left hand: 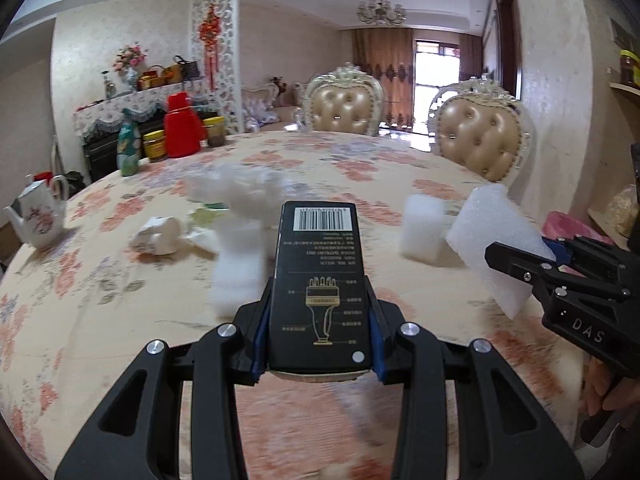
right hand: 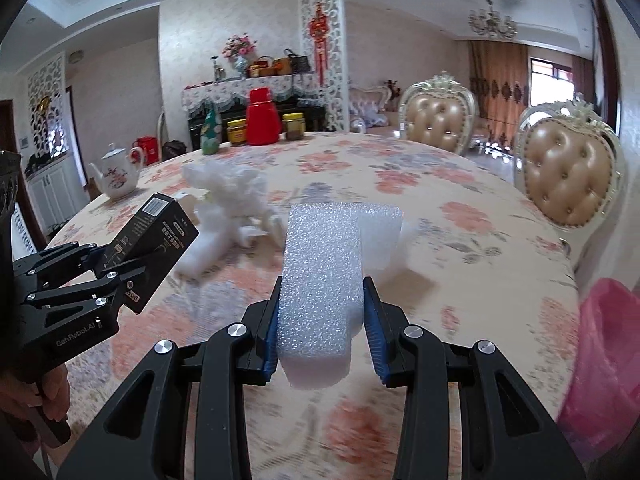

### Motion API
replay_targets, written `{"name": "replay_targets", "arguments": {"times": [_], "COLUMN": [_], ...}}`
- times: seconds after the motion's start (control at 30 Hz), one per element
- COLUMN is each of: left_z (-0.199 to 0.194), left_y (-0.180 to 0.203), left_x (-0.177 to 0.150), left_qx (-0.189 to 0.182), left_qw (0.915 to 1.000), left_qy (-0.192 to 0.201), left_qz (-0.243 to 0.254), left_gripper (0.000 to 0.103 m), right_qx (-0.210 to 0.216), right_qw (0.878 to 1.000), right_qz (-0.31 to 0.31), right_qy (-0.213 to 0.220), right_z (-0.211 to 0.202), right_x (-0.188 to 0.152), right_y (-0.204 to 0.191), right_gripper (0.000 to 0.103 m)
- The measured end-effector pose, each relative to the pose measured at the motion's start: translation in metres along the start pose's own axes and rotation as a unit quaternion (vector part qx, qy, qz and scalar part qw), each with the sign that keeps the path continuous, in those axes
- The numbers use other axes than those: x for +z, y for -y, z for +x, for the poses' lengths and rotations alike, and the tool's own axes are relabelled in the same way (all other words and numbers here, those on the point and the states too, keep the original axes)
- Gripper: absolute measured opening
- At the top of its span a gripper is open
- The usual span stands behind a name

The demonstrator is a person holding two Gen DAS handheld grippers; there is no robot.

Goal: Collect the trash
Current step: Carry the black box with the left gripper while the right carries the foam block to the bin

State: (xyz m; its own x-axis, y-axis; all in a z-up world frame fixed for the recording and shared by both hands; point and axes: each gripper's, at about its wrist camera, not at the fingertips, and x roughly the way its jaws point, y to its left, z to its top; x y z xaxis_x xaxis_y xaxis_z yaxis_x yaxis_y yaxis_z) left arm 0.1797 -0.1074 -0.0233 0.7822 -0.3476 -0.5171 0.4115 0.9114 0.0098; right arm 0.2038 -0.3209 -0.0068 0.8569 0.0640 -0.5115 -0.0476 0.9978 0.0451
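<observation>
The black box (left hand: pixel 320 284) is clamped lengthwise in the left gripper (left hand: pixel 319 340); the foam block (right hand: pixel 320 280) is pinched by the right gripper (right hand: pixel 322 320), nearer the pink bag (right hand: pixel 604 364) at its right.

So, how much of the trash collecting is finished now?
Nothing shows as binned yet; the inside of the pink bag is not visible. In hand: the left tool is shut on the black box, the right tool on a white foam block. Left on the table: another foam block, a fluffy white pile and a crumpled cup.
</observation>
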Motion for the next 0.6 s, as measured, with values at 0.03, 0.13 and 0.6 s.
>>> {"name": "replay_targets", "arguments": {"times": [0.03, 0.13, 0.6], "left_z": [0.002, 0.007, 0.034], "left_y": [0.008, 0.031, 0.151], "left_x": [0.001, 0.005, 0.016], "left_qx": [-0.010, -0.028, -0.141], "left_qw": [0.9999, 0.9994, 0.9879], "left_qy": [0.001, 0.007, 0.001], "left_qz": [0.003, 0.016, 0.064], "left_gripper": [0.038, 0.038, 0.038], "right_qx": [-0.004, -0.018, -0.103], "right_qw": [1.000, 1.000, 0.992], "right_qz": [0.004, 0.017, 0.061], "right_qy": [0.002, 0.008, 0.041], "right_z": [-0.003, -0.015, -0.074], "right_x": [-0.002, -0.007, -0.033], "right_y": [0.007, 0.029, 0.135], "right_gripper": [0.038, 0.038, 0.038]}}
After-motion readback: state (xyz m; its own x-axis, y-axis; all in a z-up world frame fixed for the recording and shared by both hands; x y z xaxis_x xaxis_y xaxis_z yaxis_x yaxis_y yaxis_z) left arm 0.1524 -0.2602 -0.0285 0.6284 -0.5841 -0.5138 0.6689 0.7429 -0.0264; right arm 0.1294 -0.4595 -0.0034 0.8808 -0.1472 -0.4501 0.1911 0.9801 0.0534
